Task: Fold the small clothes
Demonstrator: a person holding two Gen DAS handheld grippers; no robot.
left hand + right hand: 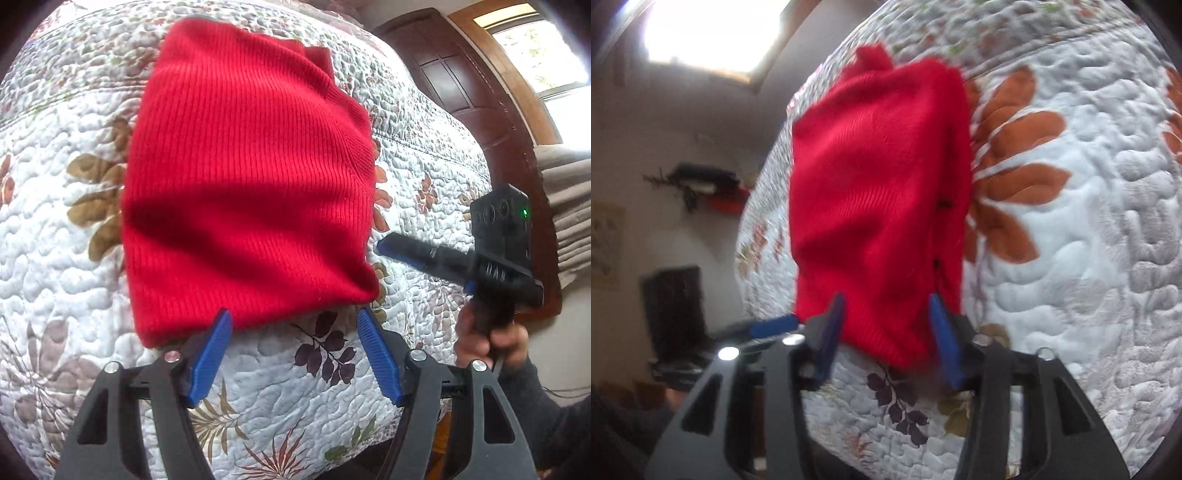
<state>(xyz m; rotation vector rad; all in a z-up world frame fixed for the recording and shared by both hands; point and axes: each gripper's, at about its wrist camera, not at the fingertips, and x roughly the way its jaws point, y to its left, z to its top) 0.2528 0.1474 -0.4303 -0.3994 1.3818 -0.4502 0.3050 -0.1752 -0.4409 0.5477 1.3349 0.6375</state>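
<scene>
So I've got the flowery quilted bedspread point(424, 155) filling most of the view, and the red ribbed knit point(247, 177) is lying flat on it, folded into a rough rectangle. My left gripper point(293, 325) sits at its near edge with the blue pads wide apart, nothing between them. My right gripper point(886, 314) is spread too, jaws either side of the knit's near corner; that view is blurry, so I can't tell if it's touching the fabric.
</scene>
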